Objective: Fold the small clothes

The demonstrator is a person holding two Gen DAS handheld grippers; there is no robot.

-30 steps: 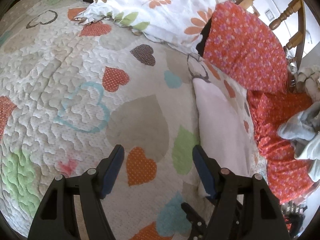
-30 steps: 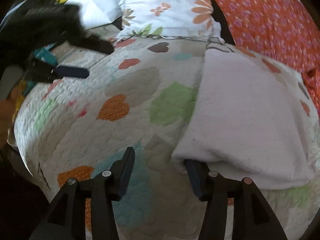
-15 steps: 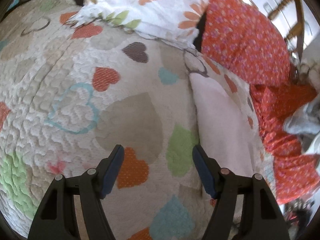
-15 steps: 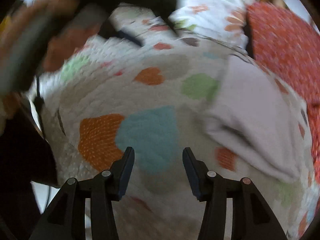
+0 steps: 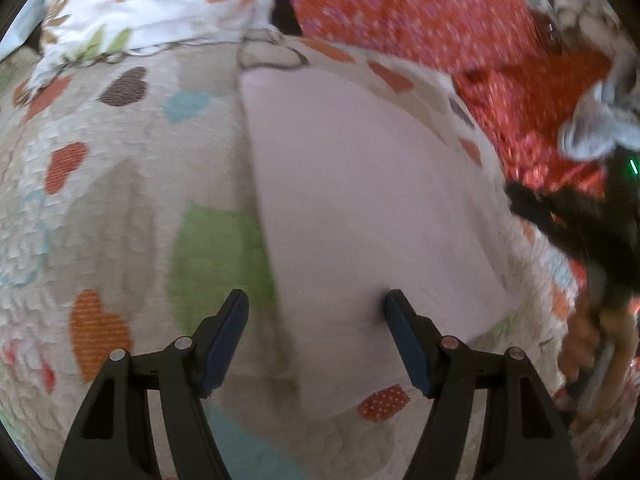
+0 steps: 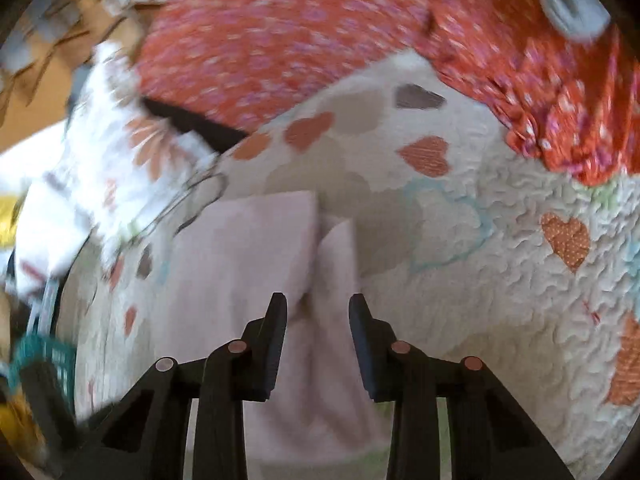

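- Left wrist view: your left gripper (image 5: 316,300) hangs over the heart-print quilt (image 5: 100,184) with its jaws wide apart and nothing between the pads.
- Its right fingertip (image 5: 394,300) sits over the pale pink garment (image 5: 360,200); the left one is over the quilt's green heart, just off the garment's left edge. You cannot tell from here whether either tip touches the cloth.
- The pale pink garment lies flat on the quilt, filling the middle of this view, with its far edge near the floral pillow (image 5: 152,4).
- An orange-red flowered pillow (image 5: 408,8) sits behind the garment on the right, and a crumpled grey cloth (image 5: 596,128) lies at the far right edge.
- The dark blurred shape at the right is your other gripper; its outline is too smeared to read.
- Right wrist view: your right gripper (image 6: 318,304) is closing its jaws, and a raised fold of the pale pink garment (image 6: 248,248) stands between them; the pads are not yet pressing on it.
- Here the garment lies on the quilt (image 6: 500,240) below the orange-red pillow (image 6: 280,32), with the floral pillow (image 6: 120,168) to its left; this view is blurred.
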